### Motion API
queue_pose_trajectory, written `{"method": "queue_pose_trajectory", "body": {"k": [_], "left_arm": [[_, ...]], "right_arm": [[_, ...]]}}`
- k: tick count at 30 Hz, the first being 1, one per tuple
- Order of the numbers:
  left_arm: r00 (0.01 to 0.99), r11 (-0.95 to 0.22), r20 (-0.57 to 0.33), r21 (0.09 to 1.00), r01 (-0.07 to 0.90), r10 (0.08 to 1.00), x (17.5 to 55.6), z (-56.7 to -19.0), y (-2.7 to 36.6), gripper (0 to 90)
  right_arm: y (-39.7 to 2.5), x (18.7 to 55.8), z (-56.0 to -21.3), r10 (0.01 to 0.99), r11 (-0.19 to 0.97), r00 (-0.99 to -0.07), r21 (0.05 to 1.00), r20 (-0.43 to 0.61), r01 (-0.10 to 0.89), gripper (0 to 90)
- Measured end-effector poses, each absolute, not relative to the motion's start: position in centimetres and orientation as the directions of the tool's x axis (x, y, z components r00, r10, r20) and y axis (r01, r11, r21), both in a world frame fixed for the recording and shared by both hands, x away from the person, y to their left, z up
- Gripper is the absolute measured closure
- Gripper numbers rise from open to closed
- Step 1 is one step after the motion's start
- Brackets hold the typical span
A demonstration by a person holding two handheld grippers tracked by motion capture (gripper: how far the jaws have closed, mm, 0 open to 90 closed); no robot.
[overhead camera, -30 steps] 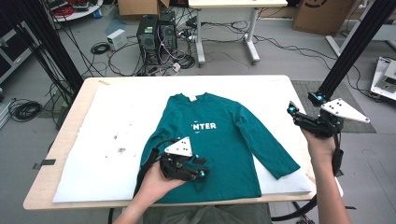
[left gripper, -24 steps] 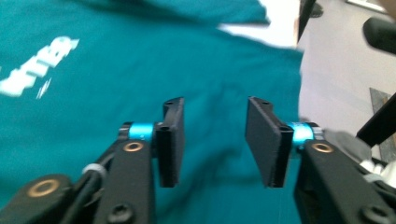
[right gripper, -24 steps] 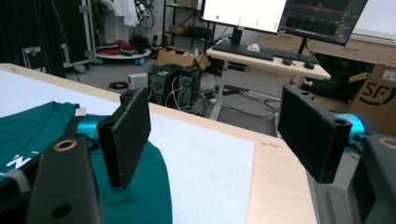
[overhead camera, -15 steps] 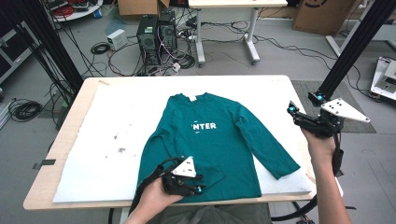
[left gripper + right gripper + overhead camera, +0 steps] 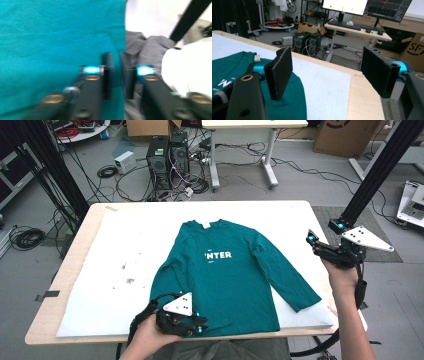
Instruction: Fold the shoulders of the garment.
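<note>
Left gripper (image 5: 197, 327) has moved back toward the person since the earlier frames: from over the shirt's lower left part to the near table edge, now at the hem. Right gripper (image 5: 322, 247) unchanged, held off the table's right edge, clear of the cloth.

Shirt (image 5: 235, 270): teal, long-sleeved, lying flat and face up on the white mat (image 5: 125, 250), collar toward the far side, white lettering on the chest. Its right-hand sleeve runs out diagonally toward the near right corner of the mat. The other sleeve lies folded in along the body. Hem lies at the near edge of the mat.

Left gripper view, blurred: jaws narrow, a slim gap between the pads, straddling the hem line of the shirt (image 5: 50, 37); teal cloth at left, grey trousers (image 5: 150, 47) and white mat beyond. Cannot tell whether cloth is pinched between the pads.

Right gripper view: jaws wide apart, nothing between them; shirt (image 5: 237, 67) lies below and left, table edge (image 5: 364, 100) under the gap.

Mat bears small dark specks (image 5: 127, 272) left of the shirt.
</note>
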State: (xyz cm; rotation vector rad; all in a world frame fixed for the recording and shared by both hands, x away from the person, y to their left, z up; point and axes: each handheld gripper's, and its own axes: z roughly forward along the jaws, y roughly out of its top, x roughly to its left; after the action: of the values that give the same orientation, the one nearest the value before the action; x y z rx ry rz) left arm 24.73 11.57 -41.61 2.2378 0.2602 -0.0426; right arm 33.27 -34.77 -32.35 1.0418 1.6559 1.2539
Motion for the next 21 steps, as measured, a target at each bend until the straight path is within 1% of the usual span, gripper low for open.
{"method": "queue_pose_trajectory", "body": {"k": [1, 2, 3, 4, 5, 6, 7, 8, 9, 11, 12, 13, 15, 16, 17, 18, 19, 20, 21], "left_arm": [[0.976, -0.580, -0.104, 0.790, 0.197, 0.189, 24.7, -41.3, 12.3, 56.0], [0.971, -0.557, -0.087, 0.806, 0.199, 0.221, 24.8, -41.1, 12.8, 50.5], [0.971, -0.557, -0.087, 0.806, 0.199, 0.221, 24.8, -41.1, 12.8, 45.1], [0.962, -0.531, -0.076, 0.821, 0.209, 0.261, 25.0, -40.8, 13.4, 45.1], [0.952, -0.500, -0.047, 0.843, 0.200, 0.301, 25.4, -40.4, 14.5, 42.9], [0.931, -0.458, -0.022, 0.867, 0.199, 0.364, 25.7, -40.2, 15.6, 40.0], [0.914, -0.432, -0.013, 0.879, 0.204, 0.405, 25.9, -40.1, 16.4, 39.8], [0.914, -0.432, -0.013, 0.879, 0.204, 0.405, 25.9, -40.1, 16.4, 39.8], [0.891, -0.404, -0.004, 0.890, 0.210, 0.454, 26.2, -40.1, 17.4, 39.8], [0.856, -0.364, -0.032, 0.896, 0.253, 0.516, 26.8, -40.4, 18.6, 41.9], [0.825, -0.355, -0.045, 0.889, 0.291, 0.564, 27.5, -40.7, 19.2, 44.7], [0.825, -0.355, -0.045, 0.889, 0.291, 0.564, 27.5, -40.7, 19.2, 47.0], [0.798, -0.359, -0.050, 0.874, 0.326, 0.601, 28.4, -41.1, 19.2, 51.1], [0.785, -0.370, -0.071, 0.853, 0.368, 0.615, 29.7, -41.5, 18.7, 51.1], [0.785, -0.370, -0.071, 0.853, 0.368, 0.615, 29.7, -41.5, 18.7, 51.2], [0.770, -0.389, -0.058, 0.837, 0.384, 0.635, 30.6, -41.7, 18.3, 51.2], [0.726, -0.401, -0.031, 0.817, 0.414, 0.687, 31.9, -41.8, 17.8, 51.2], [0.726, -0.401, -0.031, 0.817, 0.414, 0.687, 31.9, -41.8, 17.8, 51.1], [0.673, -0.402, 0.010, 0.809, 0.430, 0.739, 33.5, -41.8, 17.6, 51.1]], "right_arm": [[-34.8, 33.1, -32.4, 0.929, 0.172, -0.355, 0.972, -0.106, 0.159, 28.5], [-34.9, 33.1, -32.5, 0.927, 0.179, -0.359, 0.971, -0.112, 0.160, 28.7], [-34.9, 32.8, -32.6, 0.930, 0.164, -0.358, 0.969, -0.090, 0.182, 28.7], [-34.9, 32.8, -32.6, 0.930, 0.164, -0.358, 0.969, -0.090, 0.182, 28.7], [-35.0, 32.7, -32.8, 0.927, 0.161, -0.365, 0.967, -0.080, 0.198, 28.7], [-35.2, 32.0, -33.5, 0.927, 0.164, -0.367, 0.963, -0.076, 0.215, 28.7], [-35.4, 31.8, -33.7, 0.926, 0.171, -0.368, 0.961, -0.082, 0.216, 28.7], [-35.4, 31.8, -33.7, 0.926, 0.171, -0.368, 0.961, -0.082, 0.216, 28.7], [-35.8, 30.9, -34.7, 0.924, 0.166, -0.377, 0.953, -0.061, 0.253, 28.7], [-36.2, 30.1, -35.7, 0.918, 0.185, -0.391, 0.945, -0.069, 0.268, 29.0], [-36.4, 29.7, -36.2, 0.917, 0.195, -0.391, 0.943, -0.078, 0.269, 29.0], [-36.5, 29.4, -36.5, 0.917, 0.202, -0.390, 0.941, -0.085, 0.271, 29.0], [-36.8, 28.6, -37.2, 0.915, 0.216, -0.392, 0.936, -0.095, 0.277, 29.0], [-37.0, 28.2, -37.5, 0.915, 0.221, -0.390, 0.935, -0.100, 0.277, 29.0], [-37.0, 28.2, -37.5, 0.915, 0.221, -0.390, 0.935, -0.100, 0.277, 29.0], [-37.1, 28.0, -37.9, 0.916, 0.225, -0.387, 0.935, -0.106, 0.275, 29.1], [-37.5, 27.2, -38.6, 0.922, 0.224, -0.371, 0.931, -0.108, 0.287, 29.1], [-37.6, 27.0, -38.8, 0.923, 0.220, -0.370, 0.933, -0.105, 0.284, 29.1], [-37.7, 26.8, -39.0, 0.927, 0.209, -0.363, 0.933, -0.095, 0.291, 29.1]]}}
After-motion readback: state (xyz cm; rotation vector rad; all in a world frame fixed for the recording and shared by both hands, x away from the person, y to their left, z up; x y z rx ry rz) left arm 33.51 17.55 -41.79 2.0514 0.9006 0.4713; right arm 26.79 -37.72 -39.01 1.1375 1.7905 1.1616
